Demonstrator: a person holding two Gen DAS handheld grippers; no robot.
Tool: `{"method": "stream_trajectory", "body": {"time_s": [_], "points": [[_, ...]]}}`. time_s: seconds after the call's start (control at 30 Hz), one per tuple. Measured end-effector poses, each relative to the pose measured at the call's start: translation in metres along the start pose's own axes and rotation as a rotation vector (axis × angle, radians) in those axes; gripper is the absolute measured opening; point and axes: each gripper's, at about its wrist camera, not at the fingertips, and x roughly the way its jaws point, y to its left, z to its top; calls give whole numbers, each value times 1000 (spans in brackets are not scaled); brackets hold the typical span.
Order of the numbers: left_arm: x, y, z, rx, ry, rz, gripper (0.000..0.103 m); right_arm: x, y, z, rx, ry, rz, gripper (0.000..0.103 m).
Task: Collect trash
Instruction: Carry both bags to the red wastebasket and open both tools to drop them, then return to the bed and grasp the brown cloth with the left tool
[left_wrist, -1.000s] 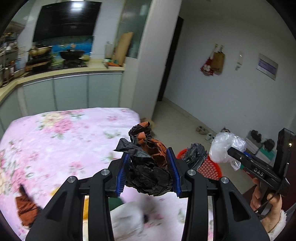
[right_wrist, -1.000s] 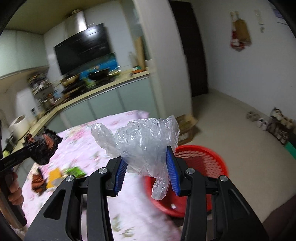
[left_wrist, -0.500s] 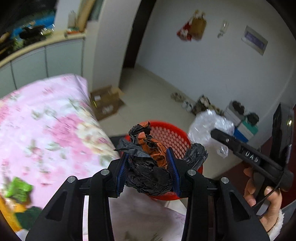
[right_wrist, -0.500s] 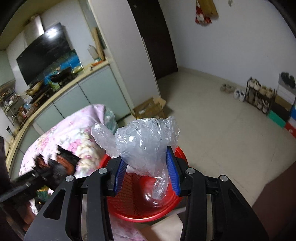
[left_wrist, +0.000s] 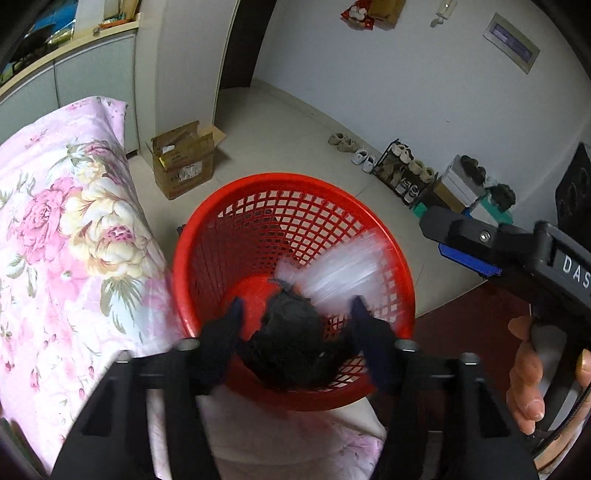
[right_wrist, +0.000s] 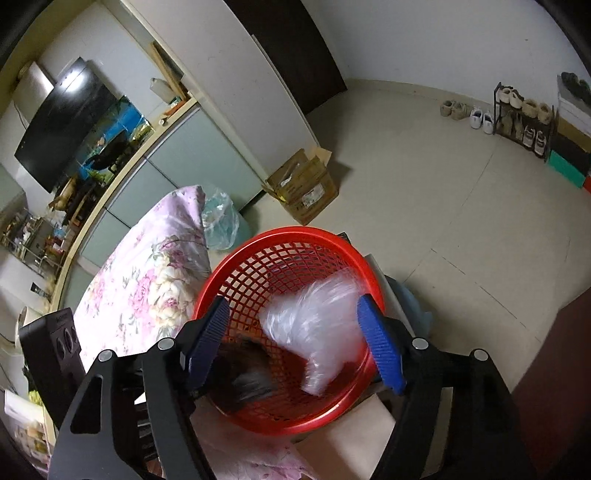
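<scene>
The left claw (left_wrist: 295, 332) is seen at the lower middle of the left wrist view, blurred, with its jaws spread; they have just been opening. A black wad (left_wrist: 291, 343) lies between them but is not pressed by either pad, and it appears inside the red basket (left_wrist: 207, 236), low against the near wall. The basket fills the middle of that frame. A smeared streak of clear plastic (left_wrist: 340, 269) is seen in the basket to the right of the wad.

The right claw (right_wrist: 295, 343) is seen at the lower middle of the right wrist view, its jaws likewise spread and just opened. The clear plastic (right_wrist: 317, 325) is blurred between the blue pads (right_wrist: 380, 347), close to the right one; whether it touches that pad cannot be told. It sits within the basket's rim (right_wrist: 295, 232). A dark blurred mass (right_wrist: 243, 376) is seen at the basket's lower left, by the left pad.

In the left wrist view the right claw is also seen at the right edge (left_wrist: 465, 251), gripped by a hand (left_wrist: 532, 376). A floral pink cloth (left_wrist: 55, 236) covers the surface at the left, touching the basket's side. A cardboard box (left_wrist: 184, 162) stands on the floor beyond, at upper left of the basket. Shoes on a rack (left_wrist: 406, 173) are lined along the wall at upper right.
</scene>
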Motion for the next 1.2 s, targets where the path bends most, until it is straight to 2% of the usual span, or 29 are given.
{"method": "stream_trajectory", "body": {"time_s": [0.07, 0.2, 0.37, 0.57, 0.73, 1.0, 1.2], "points": [[-5, 1, 0, -2, -15, -3, 76, -3, -1, -3, 3, 1, 6, 70], [-23, 3, 2, -6, -31, 5, 79, -12, -2, -4, 4, -11, 17, 70], [-60, 4, 0, 4, -105, 52, 82, -25, 6, -12, -42, -56, -5, 70], [-105, 6, -14, 23, -188, 137, 82, -40, 30, -30, -139, -127, -23, 70], [-136, 23, -37, -6, -231, 185, 82, -50, 66, -53, -274, -176, -5, 70], [-192, 49, -76, -29, -303, 318, 82, -46, 119, -88, -392, -137, 94, 72], [-241, 84, -106, -78, -347, 445, 83, -45, 145, -107, -436, -126, 135, 73]]}}
